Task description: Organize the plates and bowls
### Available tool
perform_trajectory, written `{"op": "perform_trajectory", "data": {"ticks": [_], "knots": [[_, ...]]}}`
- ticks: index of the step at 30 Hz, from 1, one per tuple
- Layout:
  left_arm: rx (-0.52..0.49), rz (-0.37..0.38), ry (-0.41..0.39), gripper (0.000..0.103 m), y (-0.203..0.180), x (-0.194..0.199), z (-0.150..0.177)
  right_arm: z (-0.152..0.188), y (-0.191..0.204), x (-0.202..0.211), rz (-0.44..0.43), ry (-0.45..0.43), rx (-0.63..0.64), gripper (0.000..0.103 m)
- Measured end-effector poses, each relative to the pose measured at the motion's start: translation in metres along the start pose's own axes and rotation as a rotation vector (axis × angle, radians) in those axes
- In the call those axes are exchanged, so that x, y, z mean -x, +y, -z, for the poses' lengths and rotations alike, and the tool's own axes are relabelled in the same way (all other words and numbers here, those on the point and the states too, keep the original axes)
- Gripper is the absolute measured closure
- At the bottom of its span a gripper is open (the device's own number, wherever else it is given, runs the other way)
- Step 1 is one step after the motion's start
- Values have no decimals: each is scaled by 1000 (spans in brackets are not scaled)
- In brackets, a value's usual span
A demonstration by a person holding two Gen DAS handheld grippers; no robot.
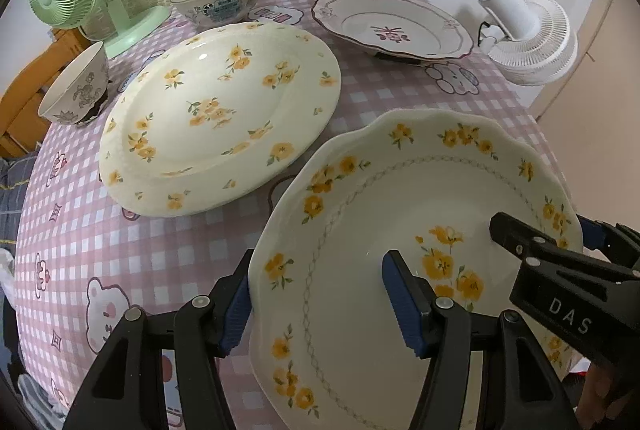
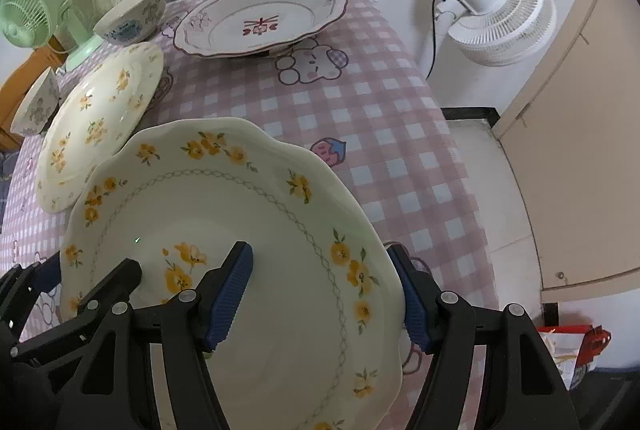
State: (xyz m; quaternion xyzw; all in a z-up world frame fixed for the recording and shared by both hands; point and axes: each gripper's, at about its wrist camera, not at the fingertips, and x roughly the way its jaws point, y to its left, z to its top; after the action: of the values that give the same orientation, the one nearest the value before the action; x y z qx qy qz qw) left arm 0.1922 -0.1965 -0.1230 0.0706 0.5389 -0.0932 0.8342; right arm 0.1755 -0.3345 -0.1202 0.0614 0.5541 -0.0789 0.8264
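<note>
Above checkered tablecloth, both tools tilt steeply down, gripping scalloped plate.

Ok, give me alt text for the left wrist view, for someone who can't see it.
Both grippers hold a scalloped yellow-flowered plate by opposite rims, the left gripper near, the right gripper at right. Beyond it, on a pink checked tablecloth, sit an oval floral plate, a red-trimmed plate, three bowls and two fans.

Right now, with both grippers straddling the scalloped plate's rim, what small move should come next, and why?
Probably carry the scalloped yellow-flower plate left over the round yellow-flower plate to stack it: left gripper and right gripper hold opposite rims.
</note>
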Motion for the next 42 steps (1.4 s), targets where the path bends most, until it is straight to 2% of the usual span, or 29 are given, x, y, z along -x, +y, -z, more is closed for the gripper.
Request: {"op": "perform_trajectory", "data": {"ticks": [5, 13, 16, 20, 24, 28, 32, 42], "knots": [[16, -17, 0, 40, -4, -7, -8, -6, -1, -5, 1, -5, 23, 32], [22, 13, 17, 33, -1, -9, -11, -12, -1, -7, -13, 11, 27, 31], [3, 27, -6, 27, 0, 0, -10, -11, -3, -4, -24, 10, 4, 31], [-17, 44, -43, 18, 7, 17, -5, -9, 0, 13, 8, -42, -7, 30], [-41, 70, -75, 11, 18, 31, -2, -6, 8, 29, 21, -80, -28, 23], [-71, 92, -93, 10, 29, 42, 1, 2, 35, 46, 5, -117, -11, 21], [-79, 116, -119, 10, 57, 56, 4, 9, 64, 60, 5, -154, -22, 21], [-59, 88, -173, 10, 124, 65, -5, 3, 134, 78, 5, -217, -32, 21]]}}
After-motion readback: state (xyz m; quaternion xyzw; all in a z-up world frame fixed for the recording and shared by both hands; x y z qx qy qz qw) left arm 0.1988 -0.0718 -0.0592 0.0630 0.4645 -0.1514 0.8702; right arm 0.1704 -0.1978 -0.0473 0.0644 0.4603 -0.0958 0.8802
